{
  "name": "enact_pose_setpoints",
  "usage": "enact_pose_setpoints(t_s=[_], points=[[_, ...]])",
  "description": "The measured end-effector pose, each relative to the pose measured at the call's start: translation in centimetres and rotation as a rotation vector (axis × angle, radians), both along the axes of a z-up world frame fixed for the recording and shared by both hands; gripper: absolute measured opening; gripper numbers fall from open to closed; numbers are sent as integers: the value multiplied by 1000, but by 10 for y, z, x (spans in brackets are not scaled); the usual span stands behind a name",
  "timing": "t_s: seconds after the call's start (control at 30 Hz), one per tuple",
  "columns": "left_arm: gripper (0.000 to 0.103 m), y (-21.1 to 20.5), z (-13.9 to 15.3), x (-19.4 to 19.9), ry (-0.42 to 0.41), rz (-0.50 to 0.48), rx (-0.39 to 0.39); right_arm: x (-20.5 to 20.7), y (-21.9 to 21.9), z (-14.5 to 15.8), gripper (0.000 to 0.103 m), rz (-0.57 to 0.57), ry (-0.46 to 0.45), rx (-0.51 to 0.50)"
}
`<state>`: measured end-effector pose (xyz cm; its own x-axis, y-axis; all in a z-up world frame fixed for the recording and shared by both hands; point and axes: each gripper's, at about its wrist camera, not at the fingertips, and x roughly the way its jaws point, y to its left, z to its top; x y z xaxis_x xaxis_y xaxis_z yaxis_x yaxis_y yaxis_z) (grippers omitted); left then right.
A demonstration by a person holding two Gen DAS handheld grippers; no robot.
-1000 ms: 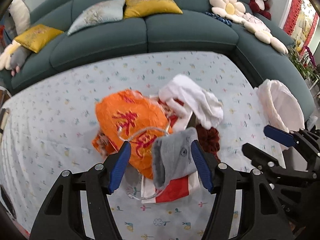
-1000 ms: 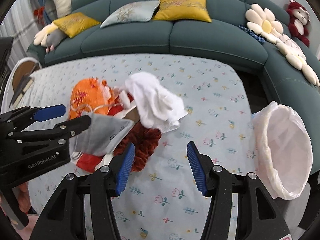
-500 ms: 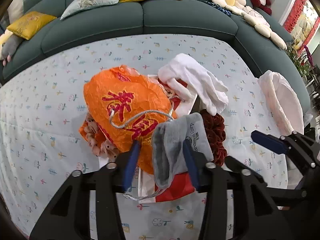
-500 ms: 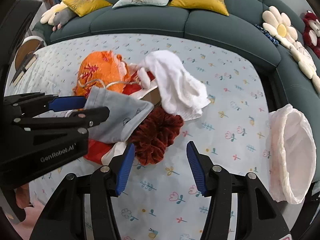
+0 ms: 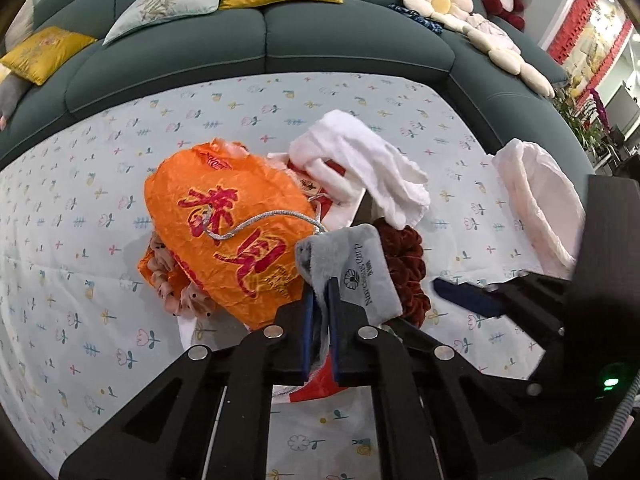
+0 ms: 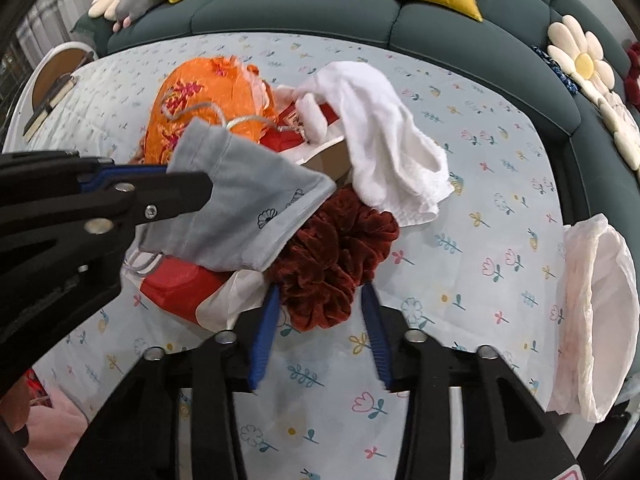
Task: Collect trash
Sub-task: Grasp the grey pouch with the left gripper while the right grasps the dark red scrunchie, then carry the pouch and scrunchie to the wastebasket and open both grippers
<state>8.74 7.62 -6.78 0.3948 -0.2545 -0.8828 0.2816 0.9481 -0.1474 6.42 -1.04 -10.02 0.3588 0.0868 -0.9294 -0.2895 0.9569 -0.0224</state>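
A pile of trash lies on the flowered tablecloth [image 5: 80, 184]. It holds a crumpled orange bag [image 5: 224, 232], a white cloth [image 5: 360, 160], a grey drawstring pouch [image 5: 360, 268] and a dark red velvet scrunchie [image 6: 332, 256]. My left gripper [image 5: 320, 296] is shut on the near edge of the grey pouch [image 6: 248, 208]. The right gripper [image 6: 320, 300] points down over the scrunchie. Its jaws are closing, with the scrunchie's near end between the blue pads [image 6: 268, 320], which flank it without visibly squeezing it.
A pale plastic bag [image 6: 592, 320] gapes open at the table's right edge. A red and white packet [image 6: 180, 288] lies under the pouch. A dark green sofa [image 5: 320, 28] with cushions wraps the far side. A round tray [image 6: 52, 76] sits at far left.
The left jaws closed onto the grey pouch. The right gripper came down and forward over the red scrunchie, and its jaws narrowed around it.
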Motion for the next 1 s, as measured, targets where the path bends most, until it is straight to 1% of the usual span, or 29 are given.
enact_pose_setpoints(t_s=[0.03, 0.1, 0.2, 0.37, 0.6, 0.87, 1.0], points=[[6, -1, 1, 0, -3, -3, 0, 0, 1, -1, 20, 2, 6, 2], [6, 0, 3, -1, -8, -1, -4, 1, -1, -1, 11, 1, 10, 15], [6, 2, 8, -1, -17, 8, -10, 2, -5, 5, 6, -10, 11, 47], [6, 3, 15, -4, -32, 15, -7, -1, -15, 26, 5, -38, -18, 102], [5, -7, 42, -11, -99, 9, -1, -13, -39, 64, 5, -106, -107, 152], [6, -48, 82, -19, -199, -32, 1, -28, -106, 107, 5, -269, -229, 210], [6, -75, 93, -21, -231, -65, -1, -33, -144, 120, 5, -341, -277, 238]])
